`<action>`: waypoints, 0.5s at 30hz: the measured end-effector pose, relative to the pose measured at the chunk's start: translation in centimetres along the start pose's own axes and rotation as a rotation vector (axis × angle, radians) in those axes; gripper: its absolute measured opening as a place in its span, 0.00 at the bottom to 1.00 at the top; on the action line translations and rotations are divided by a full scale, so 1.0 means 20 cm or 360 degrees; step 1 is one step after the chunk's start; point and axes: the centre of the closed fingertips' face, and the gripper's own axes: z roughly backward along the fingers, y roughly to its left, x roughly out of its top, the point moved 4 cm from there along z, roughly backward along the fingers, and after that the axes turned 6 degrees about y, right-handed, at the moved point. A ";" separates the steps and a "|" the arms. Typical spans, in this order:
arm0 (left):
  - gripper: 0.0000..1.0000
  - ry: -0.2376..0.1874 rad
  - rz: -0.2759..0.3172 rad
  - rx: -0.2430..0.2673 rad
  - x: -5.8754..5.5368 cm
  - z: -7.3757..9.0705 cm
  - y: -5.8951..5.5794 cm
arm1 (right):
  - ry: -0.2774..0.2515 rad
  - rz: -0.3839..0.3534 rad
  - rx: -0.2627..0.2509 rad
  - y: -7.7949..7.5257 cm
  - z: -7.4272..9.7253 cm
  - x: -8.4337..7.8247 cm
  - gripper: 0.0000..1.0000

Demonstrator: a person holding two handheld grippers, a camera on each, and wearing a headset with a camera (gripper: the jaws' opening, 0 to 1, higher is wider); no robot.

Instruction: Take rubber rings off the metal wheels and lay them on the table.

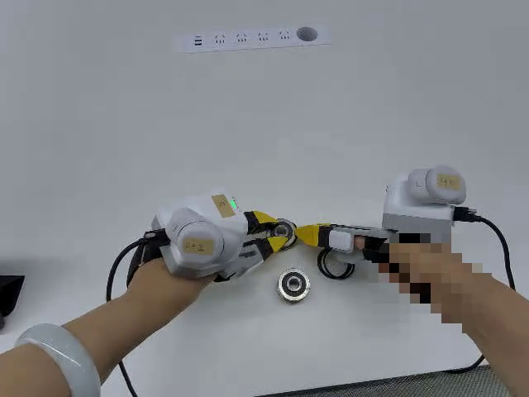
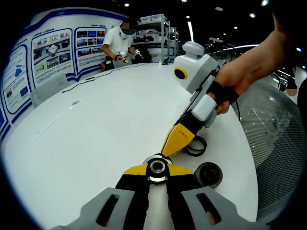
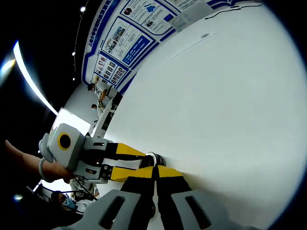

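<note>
Two hand-held grippers meet tip to tip above a white counter (image 1: 248, 132), with a small metal wheel between them.
The left gripper (image 1: 274, 232) has its yellow jaws clamped on either side of the metal wheel (image 2: 157, 167), holding it clear of the counter. The right gripper (image 1: 307, 235) has its jaws pressed together, their tips touching the wheel's edge; whether they pinch any rubber cannot be told. A second wheel (image 1: 293, 284) lies on the counter just below the meeting tips. Loose black rubber rings (image 1: 334, 266) lie just under the right gripper's jaws.
</note>
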 end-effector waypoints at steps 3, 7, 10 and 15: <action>0.13 -0.0002 0.0002 -0.0001 0.00 0.00 0.00 | 0.0001 0.0013 -0.0006 0.00 0.00 0.00 0.02; 0.13 -0.0004 0.0003 -0.0002 0.00 0.00 0.00 | -0.0002 0.0038 -0.0009 0.01 0.00 0.00 0.02; 0.13 -0.0004 0.0003 -0.0002 0.00 0.00 0.00 | -0.0006 0.0048 -0.0008 0.02 0.00 0.00 0.02; 0.13 -0.0004 0.0003 0.0000 0.00 0.00 0.00 | -0.0008 0.0048 0.0003 0.04 -0.01 0.01 0.02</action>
